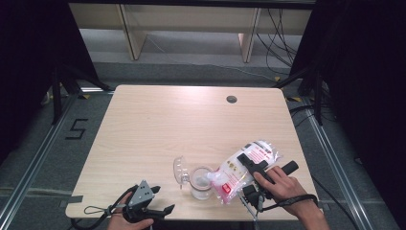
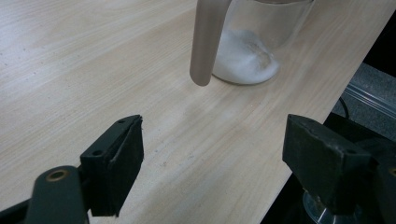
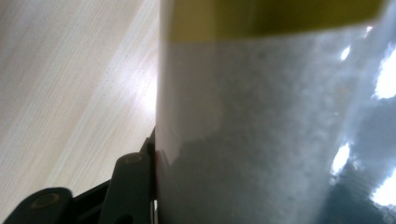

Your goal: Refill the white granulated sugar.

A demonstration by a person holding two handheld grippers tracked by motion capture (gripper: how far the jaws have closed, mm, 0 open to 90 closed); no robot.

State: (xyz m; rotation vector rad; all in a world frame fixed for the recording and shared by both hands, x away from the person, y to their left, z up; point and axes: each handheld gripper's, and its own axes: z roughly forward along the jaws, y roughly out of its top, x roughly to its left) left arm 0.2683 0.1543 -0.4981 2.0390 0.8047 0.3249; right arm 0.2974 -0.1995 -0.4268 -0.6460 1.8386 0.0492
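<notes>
Near the front edge of the tabletop (image 1: 158, 124), the right tool (image 1: 253, 168) is clenched on a clear plastic bag (image 1: 242, 171) of white grains with pink print, holding it tilted so its lower end dips at the mouth of a glass jar (image 1: 201, 183). The right gripper view has the bag (image 3: 280, 130) pressed close against one black jaw. The jar (image 2: 254, 42) stands upright with a heap of white grains at its bottom. A clear lid (image 1: 180, 171) lies just left of the jar. The left tool (image 1: 152, 207) rests at the front left edge, jaws spread wide and grasping nothing.
</notes>
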